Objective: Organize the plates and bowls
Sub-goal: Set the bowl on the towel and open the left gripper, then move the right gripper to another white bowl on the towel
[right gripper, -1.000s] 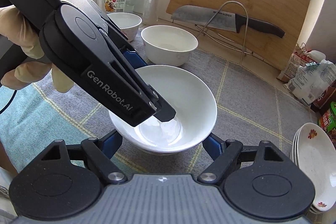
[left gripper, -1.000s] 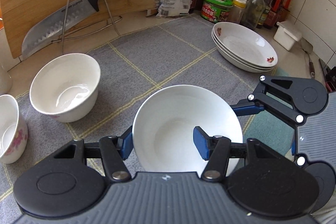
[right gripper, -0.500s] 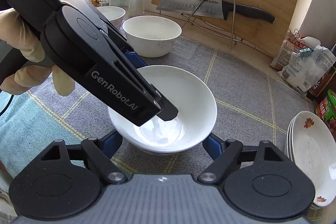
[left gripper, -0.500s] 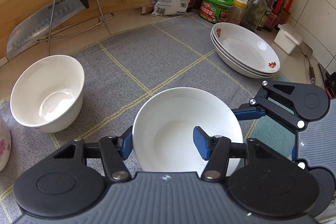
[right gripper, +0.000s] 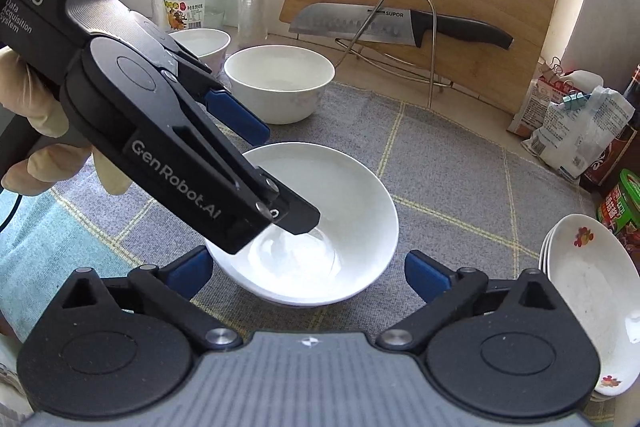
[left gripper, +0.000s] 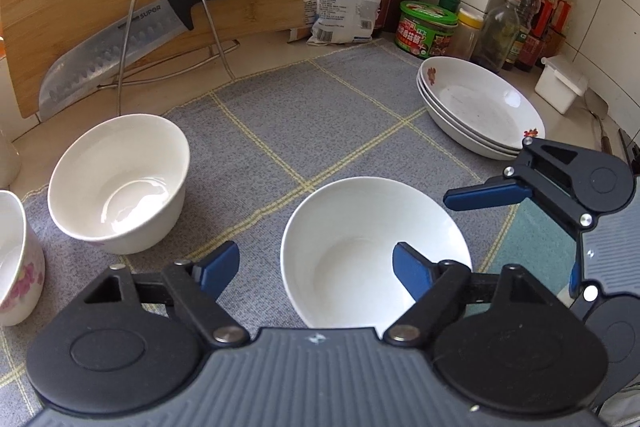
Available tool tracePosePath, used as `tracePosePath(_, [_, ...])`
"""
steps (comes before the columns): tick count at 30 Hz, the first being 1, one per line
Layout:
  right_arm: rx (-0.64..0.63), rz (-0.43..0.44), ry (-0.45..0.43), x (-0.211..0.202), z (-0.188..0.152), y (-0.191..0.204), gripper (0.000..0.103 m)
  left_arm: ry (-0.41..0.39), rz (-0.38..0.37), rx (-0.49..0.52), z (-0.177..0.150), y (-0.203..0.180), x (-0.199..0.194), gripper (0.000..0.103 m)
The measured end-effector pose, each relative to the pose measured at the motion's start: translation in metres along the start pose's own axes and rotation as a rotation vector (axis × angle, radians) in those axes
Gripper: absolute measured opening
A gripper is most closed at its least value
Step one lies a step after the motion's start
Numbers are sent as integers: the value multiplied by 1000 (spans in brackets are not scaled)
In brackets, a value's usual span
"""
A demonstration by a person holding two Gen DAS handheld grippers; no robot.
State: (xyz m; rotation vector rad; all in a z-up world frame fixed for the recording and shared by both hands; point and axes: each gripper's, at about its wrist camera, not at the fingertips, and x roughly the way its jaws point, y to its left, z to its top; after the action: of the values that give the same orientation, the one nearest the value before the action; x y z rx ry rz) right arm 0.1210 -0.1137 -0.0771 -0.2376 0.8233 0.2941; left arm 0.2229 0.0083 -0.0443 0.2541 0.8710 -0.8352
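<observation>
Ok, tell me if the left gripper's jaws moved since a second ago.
Yes. The left gripper is opening: its outer finger, earlier pinching the white bowl's rim, now stands left of it, cloth showing between.

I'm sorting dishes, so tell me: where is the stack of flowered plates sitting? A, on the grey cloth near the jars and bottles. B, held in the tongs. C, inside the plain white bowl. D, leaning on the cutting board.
A: the stack of flowered plates rests on the grey cloth, just in front of the jars and bottles.
</observation>
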Motion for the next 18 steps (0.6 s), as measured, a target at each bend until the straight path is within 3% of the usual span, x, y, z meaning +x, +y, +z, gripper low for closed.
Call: tracePosePath(18, [-52,-2,-40,-15,11,13,103,-105,115,-45,-12,11,-41,90])
